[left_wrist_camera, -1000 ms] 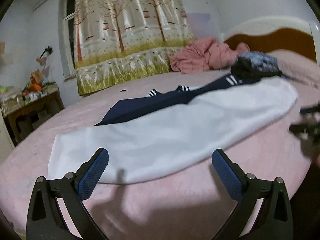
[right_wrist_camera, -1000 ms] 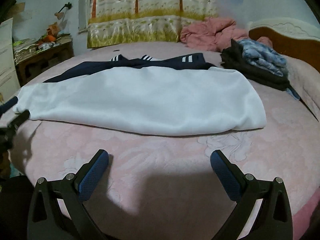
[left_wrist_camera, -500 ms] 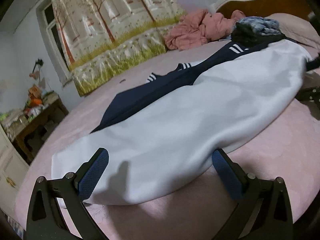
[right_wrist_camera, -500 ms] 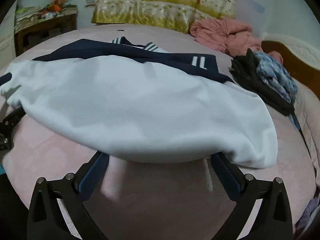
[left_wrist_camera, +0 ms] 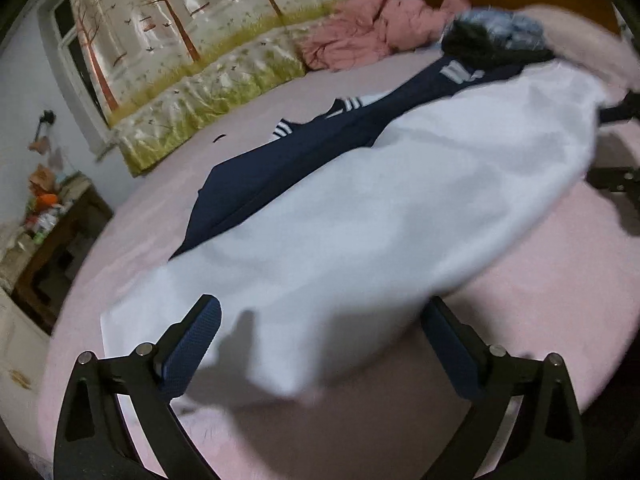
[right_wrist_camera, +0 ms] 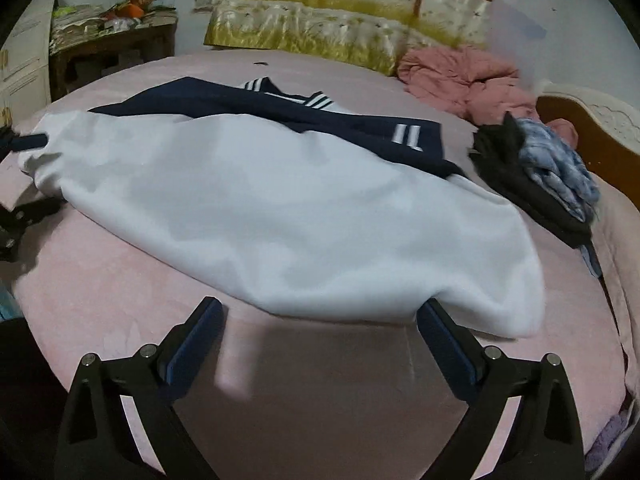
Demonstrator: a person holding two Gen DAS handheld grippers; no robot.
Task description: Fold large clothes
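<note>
Two grippers: both are standing with jaws wide apart, gripping nothing.
Left gripper (left_wrist_camera: 320, 344): is hovering at one end of the garment's near edge.
Right gripper (right_wrist_camera: 318, 334): is hovering at the opposite end.
Garment (right_wrist_camera: 280, 208): is lying flat across the pink bed (right_wrist_camera: 320, 380); white body, navy collar and sleeves with white stripes.
Clothes pile (right_wrist_camera: 540, 168): is sitting beside the garment, toward the headboard.

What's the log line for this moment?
left gripper: open at garment hem | right gripper: open at hem | nothing gripped
</note>
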